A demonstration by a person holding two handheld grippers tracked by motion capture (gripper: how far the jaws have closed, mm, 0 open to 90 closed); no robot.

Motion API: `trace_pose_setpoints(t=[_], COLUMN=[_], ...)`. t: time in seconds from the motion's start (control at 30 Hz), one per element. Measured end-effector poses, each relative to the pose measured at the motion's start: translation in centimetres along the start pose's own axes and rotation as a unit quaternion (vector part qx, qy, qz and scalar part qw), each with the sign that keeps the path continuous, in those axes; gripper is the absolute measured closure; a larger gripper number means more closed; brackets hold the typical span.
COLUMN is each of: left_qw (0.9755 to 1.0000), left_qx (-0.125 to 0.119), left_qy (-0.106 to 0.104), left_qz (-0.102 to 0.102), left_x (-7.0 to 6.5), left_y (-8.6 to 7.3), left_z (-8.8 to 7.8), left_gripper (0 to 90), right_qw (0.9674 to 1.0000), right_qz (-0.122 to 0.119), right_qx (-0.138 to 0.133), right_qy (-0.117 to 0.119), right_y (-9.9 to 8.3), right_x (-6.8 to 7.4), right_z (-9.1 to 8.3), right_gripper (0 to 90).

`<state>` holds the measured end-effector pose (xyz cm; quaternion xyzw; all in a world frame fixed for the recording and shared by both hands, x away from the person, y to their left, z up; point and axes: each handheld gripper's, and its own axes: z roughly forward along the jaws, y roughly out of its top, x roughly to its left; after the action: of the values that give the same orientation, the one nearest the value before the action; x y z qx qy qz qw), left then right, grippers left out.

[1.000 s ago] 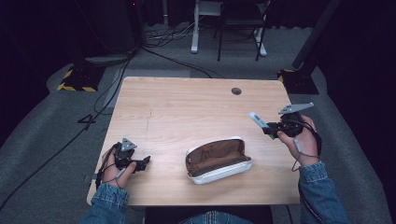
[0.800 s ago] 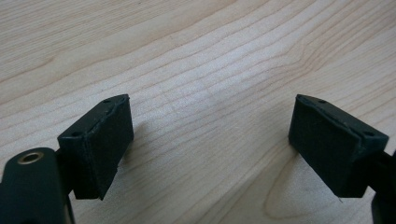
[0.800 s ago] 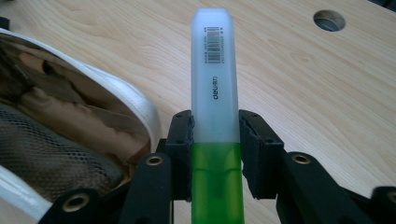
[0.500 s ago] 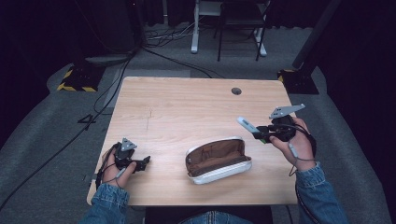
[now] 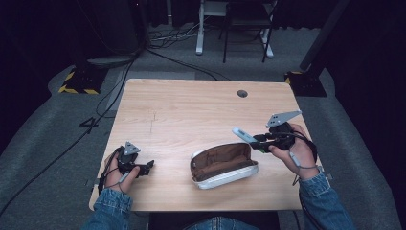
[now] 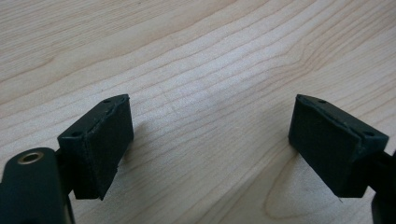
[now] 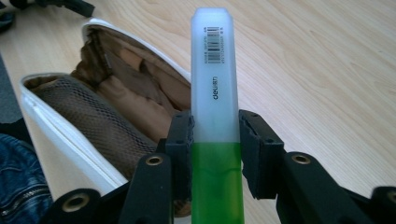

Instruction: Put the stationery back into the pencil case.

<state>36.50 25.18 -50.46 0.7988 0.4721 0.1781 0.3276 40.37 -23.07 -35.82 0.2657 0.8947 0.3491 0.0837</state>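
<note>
Bright tabletop, dark surroundings, soft shadows

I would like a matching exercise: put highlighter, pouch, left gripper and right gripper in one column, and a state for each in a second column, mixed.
1. highlighter
2. pouch
3. left gripper
4. right gripper

a. open, nothing between its jaws
b. lying open on the table
c. shut on the highlighter
d. green body, frosted cap

Pairs: 1-d, 2-b, 3-a, 4-c

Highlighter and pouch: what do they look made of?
Highlighter: likely plastic, with a frosted see-through cap over a glossy green body and a printed barcode. Pouch: smooth white shell, maybe faux leather; brown fabric lining with a mesh pocket.
</note>
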Motion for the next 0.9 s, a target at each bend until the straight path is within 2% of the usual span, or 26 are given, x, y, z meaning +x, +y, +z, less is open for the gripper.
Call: trace_pose_setpoints(t=[0.5, 0.9], left_qw=[1.0000, 1.0000], left_qx=[0.000, 0.000], left_qy=[0.000, 0.000], left_qz=[0.000, 0.000], left_x=[0.0, 0.0], left_y=[0.0, 0.0], left_z=[0.0, 0.0], left_gripper=[14.1, 14.1], right_qw=[0.9983, 0.9929], right_qz=[-0.042, -0.087], right_qx=[0.014, 0.033], right_qy=[0.038, 0.074], right_y=[1.1, 1.7], right_x=[2.4, 4.0], right_z=[1.4, 3.1], right_gripper=[67.3, 67.3])
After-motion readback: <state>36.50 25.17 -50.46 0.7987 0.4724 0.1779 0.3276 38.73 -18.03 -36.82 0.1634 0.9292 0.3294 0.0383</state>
